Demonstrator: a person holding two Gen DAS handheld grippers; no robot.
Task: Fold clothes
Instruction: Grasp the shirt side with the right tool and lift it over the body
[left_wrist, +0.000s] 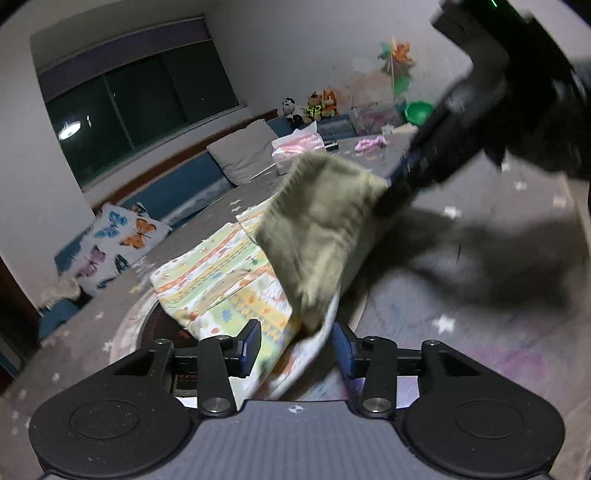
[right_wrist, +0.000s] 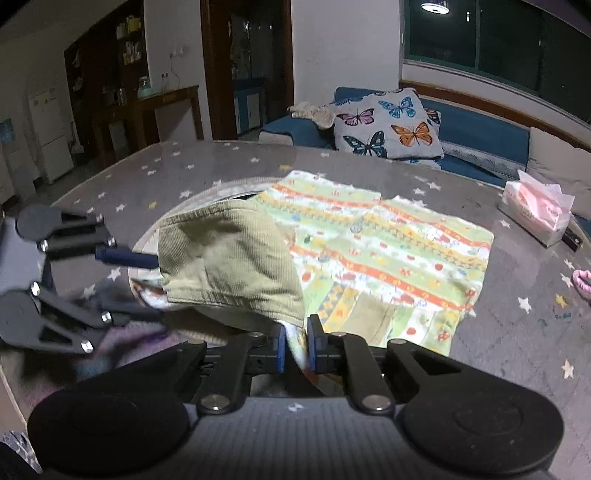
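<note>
A small garment lies on the table, its striped green, orange and yellow lining (right_wrist: 388, 251) facing up. One olive corduroy flap (right_wrist: 229, 258) is lifted off it and turned over. My right gripper (right_wrist: 297, 343) is shut on the flap's near corner, with pale lining pinched between its pads. In the left wrist view the right gripper (left_wrist: 386, 201) holds the far corner of the olive flap (left_wrist: 321, 221). My left gripper (left_wrist: 297, 349) is open; the flap's hanging edge passes between its spread fingers, close to the right one. From the right wrist view the left gripper (right_wrist: 155, 288) stands at the flap's left edge.
The table (right_wrist: 184, 173) wears a grey cloth with white stars. A pink tissue box (right_wrist: 535, 218) stands at its far right edge, with a pink scrap (right_wrist: 583, 280) nearby. Behind is a blue bench with a butterfly cushion (right_wrist: 388, 125) and soft toys (left_wrist: 314, 107).
</note>
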